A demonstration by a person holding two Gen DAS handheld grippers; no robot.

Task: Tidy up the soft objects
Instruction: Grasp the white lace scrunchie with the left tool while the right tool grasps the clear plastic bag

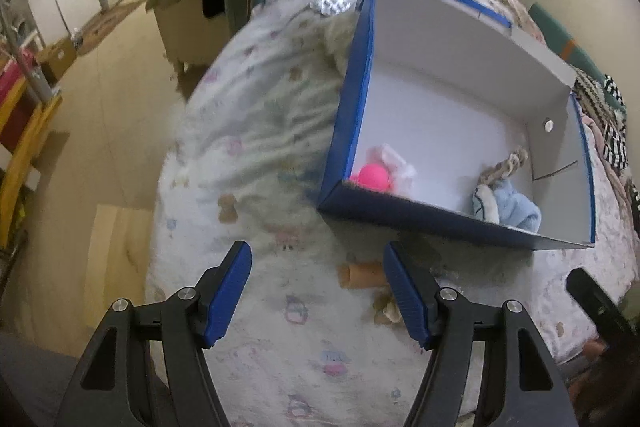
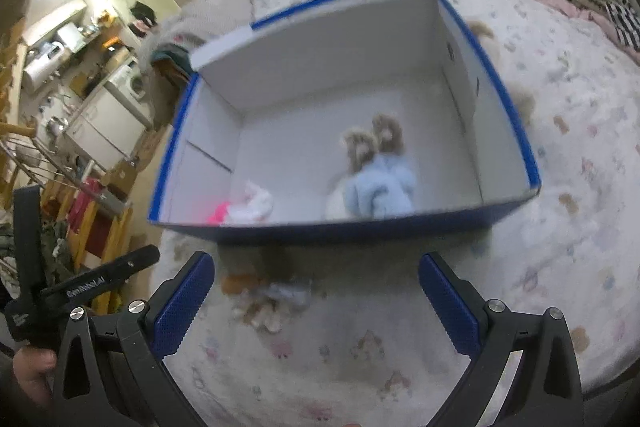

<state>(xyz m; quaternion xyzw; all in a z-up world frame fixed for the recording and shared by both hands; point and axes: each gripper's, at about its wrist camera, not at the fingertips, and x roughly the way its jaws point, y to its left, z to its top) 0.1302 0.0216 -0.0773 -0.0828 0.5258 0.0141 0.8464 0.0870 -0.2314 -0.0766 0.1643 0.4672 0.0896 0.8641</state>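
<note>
1. Left wrist view: your left gripper stands wide and holds nothing. It hangs over the bed, just short of the box.
2. Same view, done so far: a pink ball with a white fluffy piece lies in the box's near left corner. A blue plush with a braided tan part lies toward the near right corner. I judge these sorted.
3. Same view, left to do: a tan soft item lies on the bed outside the box, just beside your right finger, near the near wall. A second soft shape shows past the box's left wall; what it is I cannot tell.
4. Same view, materials: the box is stiff card, blue outside and white inside, open-topped and rectangular. The bed cover is fleecy, wrinkled and pale, with small cartoon prints.
5. Right wrist view: your right gripper is wide and empty, its blue pads ribbed. It hangs over the bed in front of the box's near wall.
6. Same view: the picture is blurred. The plush and the ball sit inside along the near wall. A small tan-and-pale soft heap lies on the bed between the fingers, unsorted.
</note>
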